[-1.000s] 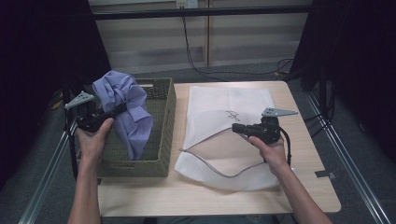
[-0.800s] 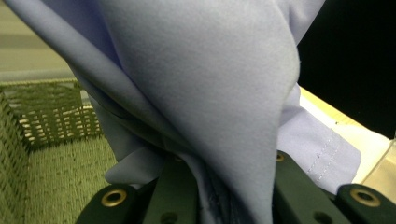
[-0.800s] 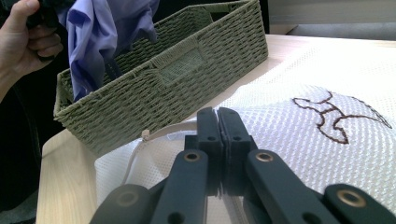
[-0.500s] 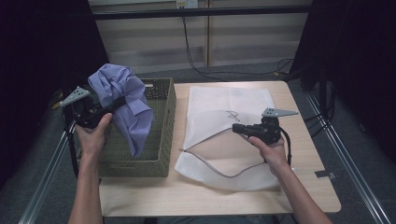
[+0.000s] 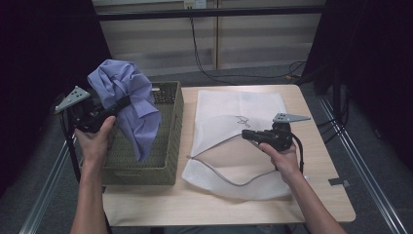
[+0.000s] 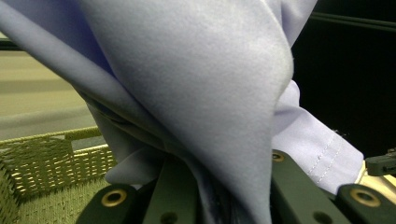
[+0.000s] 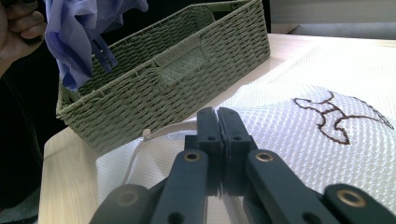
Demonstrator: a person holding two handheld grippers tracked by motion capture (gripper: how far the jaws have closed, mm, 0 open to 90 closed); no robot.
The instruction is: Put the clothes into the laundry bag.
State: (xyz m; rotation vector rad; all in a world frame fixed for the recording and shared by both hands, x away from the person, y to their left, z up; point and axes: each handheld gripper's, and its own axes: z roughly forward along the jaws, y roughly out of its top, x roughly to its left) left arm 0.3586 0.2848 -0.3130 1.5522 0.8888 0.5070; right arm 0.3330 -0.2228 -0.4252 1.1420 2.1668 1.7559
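A lavender cloth (image 5: 141, 117) hangs bunched from my left gripper (image 5: 124, 101), whose jaws are shut on it above the green woven basket (image 5: 178, 122). In the left gripper view the cloth (image 6: 187, 70) drapes over the jaws and hides their tips, with the basket (image 6: 46, 158) below. My right gripper (image 5: 245, 134) is shut on the zipper edge of a white mesh bag (image 5: 243, 105) lying flat on the table, holding its mouth slightly raised. The right gripper view shows the closed jaws (image 7: 217, 114) over the mesh bag (image 7: 303, 154), with the basket (image 7: 177, 79) and the hanging cloth (image 7: 74, 28) beyond.
The basket stands at the table's left end, against the mesh bag's left side. A wooden table (image 5: 321, 195) edge runs along the right and front. Cables (image 5: 209, 73) trail on the floor behind the table. A metal rail (image 5: 355, 151) runs beside it on the right.
My left gripper has risen with the lavender cloth, lifting it higher above the basket. My right gripper and the mesh bag have stayed in place.
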